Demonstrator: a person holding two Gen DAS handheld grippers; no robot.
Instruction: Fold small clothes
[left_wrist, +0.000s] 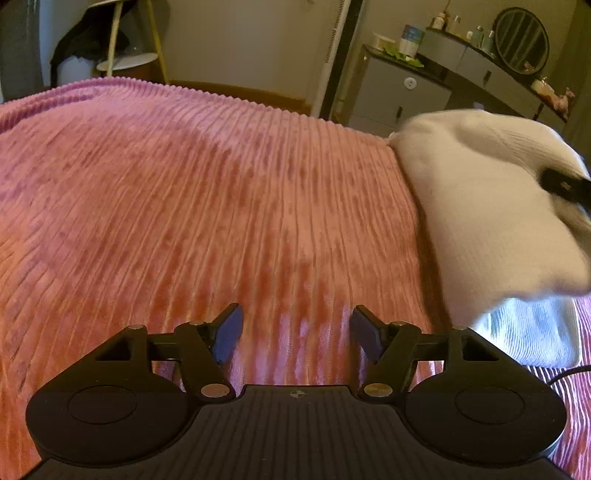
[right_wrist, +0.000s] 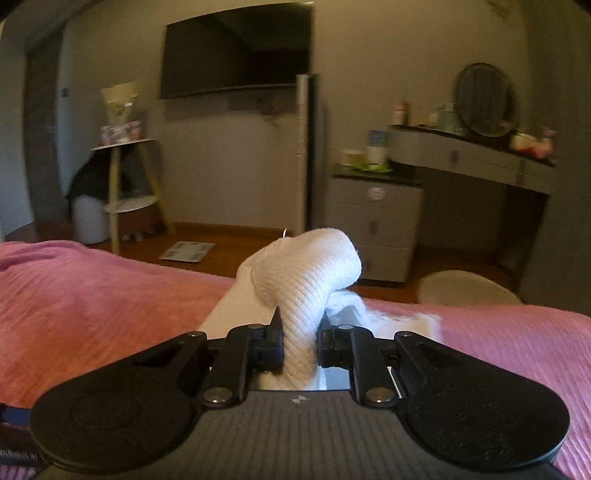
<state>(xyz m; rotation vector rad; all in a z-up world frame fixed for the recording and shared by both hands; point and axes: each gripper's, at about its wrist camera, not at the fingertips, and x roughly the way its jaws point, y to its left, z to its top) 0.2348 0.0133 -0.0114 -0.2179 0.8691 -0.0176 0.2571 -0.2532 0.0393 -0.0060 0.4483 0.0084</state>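
Note:
A small white ribbed knit garment (right_wrist: 306, 273) is bunched between the jaws of my right gripper (right_wrist: 300, 339), which is shut on it and holds it lifted above the pink bedspread (right_wrist: 110, 295). In the left wrist view the same white garment (left_wrist: 480, 206) hangs at the right, with the right gripper's dark fingers (left_wrist: 561, 184) pinching it; its lower part rests on the bed. My left gripper (left_wrist: 295, 332) is open and empty, low over the pink ribbed bedspread (left_wrist: 184, 184), to the left of the garment.
The bed's far edge faces a wooden floor with a scale (right_wrist: 188, 252), a shelf stand (right_wrist: 125, 177), a grey drawer unit (right_wrist: 376, 221), a vanity with a round mirror (right_wrist: 484, 99), and a wall television (right_wrist: 236, 51). A stool (right_wrist: 465, 288) stands beside the bed.

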